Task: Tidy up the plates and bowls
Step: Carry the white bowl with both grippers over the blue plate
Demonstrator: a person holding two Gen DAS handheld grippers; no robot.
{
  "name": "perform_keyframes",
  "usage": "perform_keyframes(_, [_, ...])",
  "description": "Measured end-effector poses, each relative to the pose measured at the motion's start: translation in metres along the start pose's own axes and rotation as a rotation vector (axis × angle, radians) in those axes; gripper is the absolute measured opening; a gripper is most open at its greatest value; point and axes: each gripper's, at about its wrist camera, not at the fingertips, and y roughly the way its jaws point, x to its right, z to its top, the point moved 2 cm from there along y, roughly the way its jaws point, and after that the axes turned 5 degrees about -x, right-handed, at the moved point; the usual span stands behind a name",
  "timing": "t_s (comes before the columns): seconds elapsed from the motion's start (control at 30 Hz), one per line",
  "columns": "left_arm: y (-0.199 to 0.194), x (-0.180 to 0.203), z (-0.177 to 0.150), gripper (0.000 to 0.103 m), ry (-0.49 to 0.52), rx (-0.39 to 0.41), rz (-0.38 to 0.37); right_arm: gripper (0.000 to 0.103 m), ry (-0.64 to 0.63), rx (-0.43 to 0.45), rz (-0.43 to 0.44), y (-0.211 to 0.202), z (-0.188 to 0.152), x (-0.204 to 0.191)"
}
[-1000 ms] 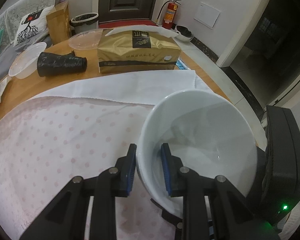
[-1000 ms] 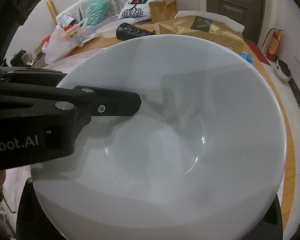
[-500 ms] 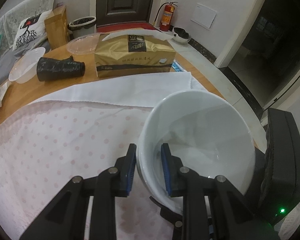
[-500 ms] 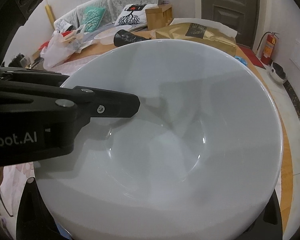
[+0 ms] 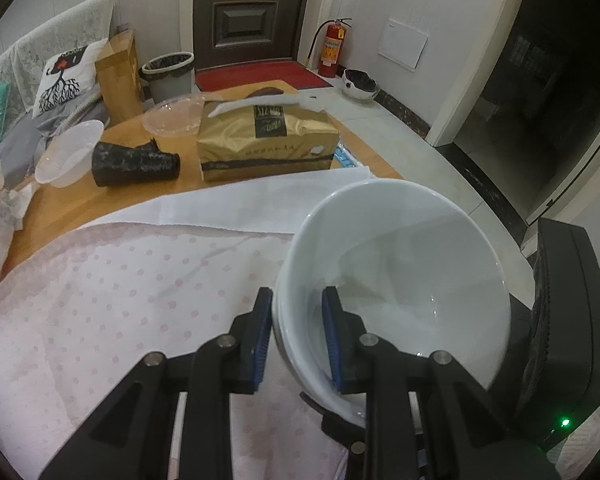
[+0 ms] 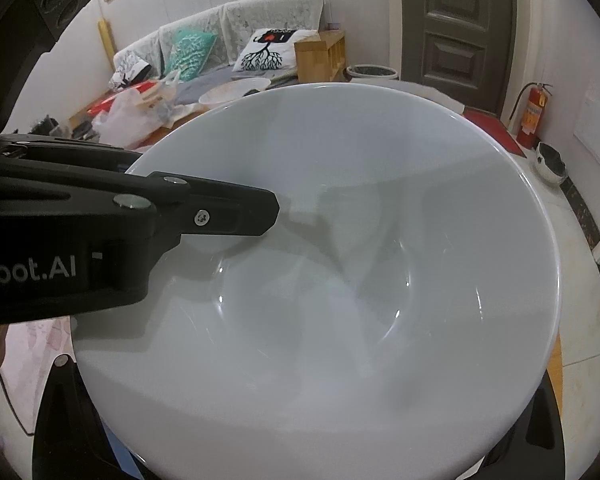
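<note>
A white bowl (image 5: 400, 264) is held above the pink dotted cloth (image 5: 100, 300). My left gripper (image 5: 296, 336) is shut on the bowl's near rim, one blue pad outside and one inside. In the right wrist view the same bowl (image 6: 360, 280) fills the frame, with the left gripper's finger (image 6: 220, 212) reaching in over its left rim. My right gripper's body (image 5: 560, 340) sits against the bowl's right side. Its fingers are hidden under the bowl, so I cannot see whether they are closed.
At the back of the wooden table (image 5: 60, 204) lie a gold tissue pack (image 5: 264, 140), a black roll (image 5: 134, 162), a clear plastic bowl (image 5: 70, 152) and a clear lid (image 5: 176, 114). A white cloth (image 5: 228, 204) lies under the pink one.
The bowl and both grippers have risen and tilted back a little; the table things sit lower and farther in both views. The grip on the rim is unchanged.
</note>
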Motion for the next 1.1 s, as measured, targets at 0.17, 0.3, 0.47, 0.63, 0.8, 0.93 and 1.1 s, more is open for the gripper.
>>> perform_keyframes(0.17, [-0.014, 0.006, -0.004, 0.020, 0.011, 0.012, 0.015, 0.101, 0.004, 0.012, 0.003, -0.011, -0.002, -0.007])
perform_keyframes(0.3, [-0.024, 0.010, -0.007, 0.020, 0.014, 0.023, 0.016, 0.101, 0.003, 0.024, 0.000, -0.021, -0.006, -0.010])
perform_keyframes(0.47, [-0.034, 0.019, -0.013, 0.020, 0.035, 0.029, 0.028, 0.101, 0.004, 0.032, -0.005, -0.033, -0.013, -0.015])
perform_keyframes(0.63, [-0.039, 0.026, -0.022, 0.020, 0.037, 0.032, 0.030, 0.101, 0.006, 0.031, -0.008, -0.042, -0.021, -0.018])
perform_keyframes(0.8, [-0.044, 0.032, -0.034, 0.020, 0.039, 0.028, 0.020, 0.101, 0.004, 0.025, -0.015, -0.054, -0.033, -0.022])
perform_keyframes(0.93, [-0.049, 0.040, -0.045, 0.020, 0.046, 0.026, 0.015, 0.101, 0.005, 0.020, -0.019, -0.062, -0.043, -0.023])
perform_keyframes(1.1, [-0.053, 0.048, -0.056, 0.020, 0.043, 0.022, 0.008, 0.101, 0.006, 0.014, -0.023, -0.071, -0.057, -0.025])
